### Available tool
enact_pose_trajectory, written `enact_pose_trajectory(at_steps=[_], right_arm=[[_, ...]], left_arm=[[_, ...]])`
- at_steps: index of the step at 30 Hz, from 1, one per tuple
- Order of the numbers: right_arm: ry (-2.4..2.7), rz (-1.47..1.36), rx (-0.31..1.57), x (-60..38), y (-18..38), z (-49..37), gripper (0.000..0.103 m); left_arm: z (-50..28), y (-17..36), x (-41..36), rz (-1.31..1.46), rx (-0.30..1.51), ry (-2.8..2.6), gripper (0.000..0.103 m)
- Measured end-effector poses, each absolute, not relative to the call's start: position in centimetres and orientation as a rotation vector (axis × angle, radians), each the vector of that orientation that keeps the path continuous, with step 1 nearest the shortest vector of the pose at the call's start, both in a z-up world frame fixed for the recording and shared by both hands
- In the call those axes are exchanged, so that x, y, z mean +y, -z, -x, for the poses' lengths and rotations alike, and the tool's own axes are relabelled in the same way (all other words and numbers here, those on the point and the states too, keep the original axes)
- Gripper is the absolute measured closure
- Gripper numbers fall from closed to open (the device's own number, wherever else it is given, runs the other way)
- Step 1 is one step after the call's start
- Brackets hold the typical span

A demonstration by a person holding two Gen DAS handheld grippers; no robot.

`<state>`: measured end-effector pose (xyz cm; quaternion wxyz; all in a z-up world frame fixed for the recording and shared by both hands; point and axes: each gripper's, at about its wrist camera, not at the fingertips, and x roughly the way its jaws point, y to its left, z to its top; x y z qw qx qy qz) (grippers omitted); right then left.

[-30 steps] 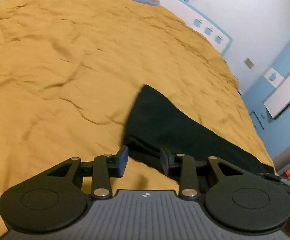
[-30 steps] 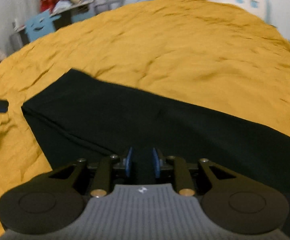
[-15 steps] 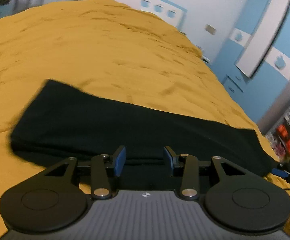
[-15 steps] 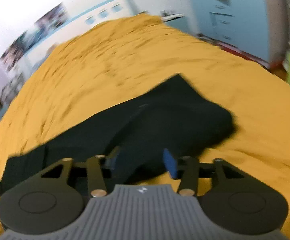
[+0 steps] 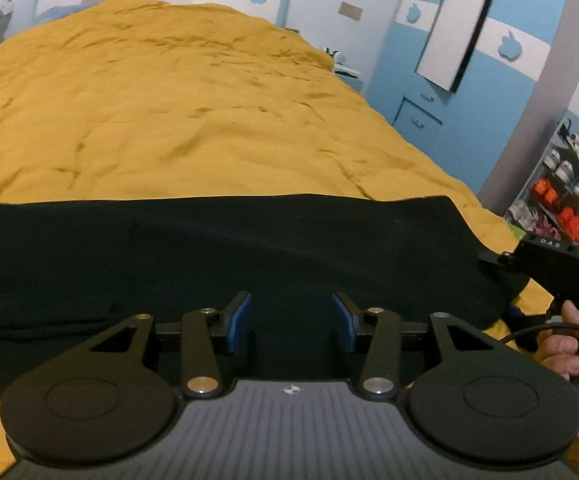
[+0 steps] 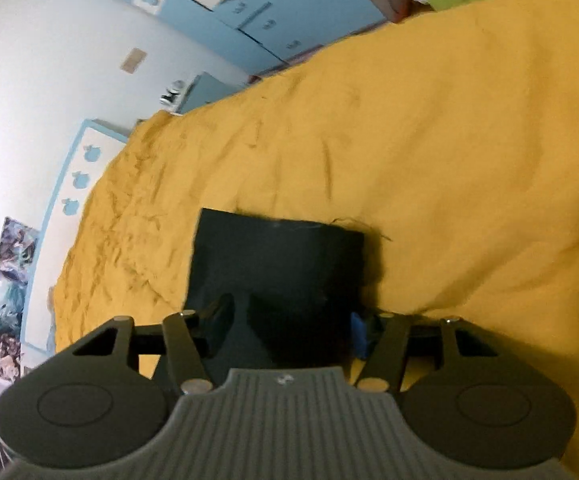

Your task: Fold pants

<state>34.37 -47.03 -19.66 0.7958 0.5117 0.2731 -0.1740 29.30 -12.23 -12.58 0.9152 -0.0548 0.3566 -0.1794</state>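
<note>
Both our grippers swung along black pants (image 5: 249, 248) on yellow bedspread (image 5: 169, 112): left gripper (image 5: 291, 322) still widening, released over mid-length; right gripper (image 6: 289, 328) closing slightly, straddling end, ungripped. We judge next fold pending.

The scene is being viewed from two wrist cameras, each looking forward and downward along its own fingers from close above the yellow bedspread (image 5: 193, 120). The black pants (image 5: 249, 248) and blue wardrobe (image 5: 481, 92) are being shared; the right view is being rolled sideways.
</note>
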Motion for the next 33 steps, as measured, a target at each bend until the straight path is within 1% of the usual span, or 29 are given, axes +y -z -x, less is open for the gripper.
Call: enact_pose_trajectory(at_steps=[4, 10, 13, 15, 16, 18, 23, 26, 29, 33], right_arm=[[0.322, -1.116, 0.591, -47.6, 19.8, -34.2, 0.057], [0.291, -1.077, 0.603, -47.2, 19.3, -34.1, 0.057], [0.296, -1.045, 0.604, -46.7, 19.3, -34.5, 0.058], [0.302, -1.040, 0.599, -46.6, 19.2, -34.4, 0.080], [0.292, -1.049, 0.595, -46.7, 19.3, -34.2, 0.082], [0.278, -1.067, 0.584, -47.0, 19.2, -34.1, 0.088], [0.272, -1.040, 0.558, -46.4, 18.5, -34.2, 0.090], [0.278, -1.039, 0.552, -46.2, 18.7, -34.1, 0.090], [0.278, -1.055, 0.546, -46.4, 19.0, -34.1, 0.090], [0.280, -1.073, 0.527, -46.3, 18.6, -33.9, 0.091]], left_arm=[[-29.5, 13.3, -14.7, 0.096, 0.719, 0.387, 0.050], [-30.3, 16.5, -17.2, 0.021, 0.808, 0.361, 0.050], [-30.2, 17.1, -17.7, -0.005, 0.809, 0.346, 0.050], [-30.1, 16.5, -17.0, 0.041, 0.807, 0.353, 0.050], [-29.9, 16.1, -16.5, 0.069, 0.796, 0.355, 0.051], [-29.1, 15.3, -15.3, 0.128, 0.750, 0.353, 0.051], [-28.2, 14.8, -12.5, 0.191, 0.713, 0.281, 0.051], [-28.5, 15.3, -11.8, 0.213, 0.748, 0.273, 0.051], [-29.1, 16.7, -12.5, 0.155, 0.845, 0.291, 0.051], [-28.9, 16.4, -12.3, 0.178, 0.831, 0.285, 0.051]])
